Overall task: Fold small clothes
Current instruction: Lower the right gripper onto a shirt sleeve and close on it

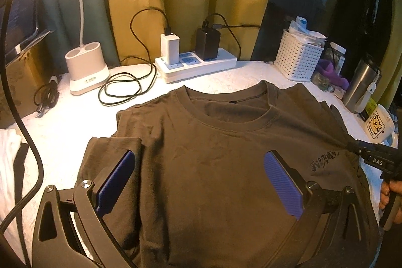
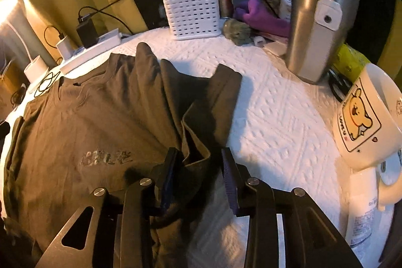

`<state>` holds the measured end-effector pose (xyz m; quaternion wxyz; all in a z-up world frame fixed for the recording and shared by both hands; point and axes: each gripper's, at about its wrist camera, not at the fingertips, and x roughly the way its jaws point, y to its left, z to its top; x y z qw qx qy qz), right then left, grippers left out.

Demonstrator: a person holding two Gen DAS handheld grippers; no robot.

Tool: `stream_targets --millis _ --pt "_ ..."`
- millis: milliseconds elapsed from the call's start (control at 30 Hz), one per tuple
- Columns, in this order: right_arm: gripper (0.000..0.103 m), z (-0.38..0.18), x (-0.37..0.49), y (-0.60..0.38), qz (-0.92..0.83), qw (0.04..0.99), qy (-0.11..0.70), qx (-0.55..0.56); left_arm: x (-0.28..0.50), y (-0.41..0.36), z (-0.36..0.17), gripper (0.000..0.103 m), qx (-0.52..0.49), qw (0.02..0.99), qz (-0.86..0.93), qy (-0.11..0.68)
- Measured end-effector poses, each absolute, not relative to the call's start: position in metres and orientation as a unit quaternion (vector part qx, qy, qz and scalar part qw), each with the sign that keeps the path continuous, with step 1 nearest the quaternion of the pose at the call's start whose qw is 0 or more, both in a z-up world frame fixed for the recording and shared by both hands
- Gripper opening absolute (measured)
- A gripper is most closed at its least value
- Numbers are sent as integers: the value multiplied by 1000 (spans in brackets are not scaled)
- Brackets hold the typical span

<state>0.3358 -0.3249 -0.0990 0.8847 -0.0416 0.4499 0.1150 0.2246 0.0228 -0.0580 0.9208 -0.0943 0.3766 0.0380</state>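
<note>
A brown T-shirt (image 1: 213, 167) lies face up on the white tablecloth (image 1: 75, 122), collar toward the back. Its left sleeve (image 1: 113, 150) is folded in over the body. My left gripper (image 1: 199, 182) hovers open and wide over the chest, with nothing between its blue pads (image 1: 284, 182). My right gripper (image 2: 199, 167) is at the shirt's (image 2: 100, 122) right side. A raised fold of the right sleeve (image 2: 196, 142) stands between its fingers. The fold touches the left pad (image 2: 169, 175), and a gap shows before the right pad. In the left wrist view, the right gripper (image 1: 351, 142) reaches in from the right edge.
At the back stand a lamp base (image 1: 86, 69), a power strip (image 1: 196, 64) with chargers and loose cables (image 1: 120, 87), and a white basket (image 2: 192, 9). A steel tumbler (image 2: 316, 24) and a bear mug (image 2: 364, 117) stand close on the right. White cloth (image 1: 10, 155) lies at the left.
</note>
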Motion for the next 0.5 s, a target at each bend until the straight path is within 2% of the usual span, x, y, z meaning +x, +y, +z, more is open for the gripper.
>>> stream_targets --millis 67,100,267,433,500 --pt "70 -90 335 -329 100 892 438 -46 222 25 -57 102 -95 921 41 374" --pt "72 -84 336 -331 95 898 428 -44 221 26 -56 102 -96 921 42 374" --pt "73 -71 363 -331 85 912 399 -46 219 28 -56 102 -98 921 44 373" --pt "71 -89 401 -317 78 902 421 -56 217 32 -55 102 -99 922 49 371" --pt "60 -96 409 -304 85 897 428 -73 217 35 -57 102 -101 921 52 374"
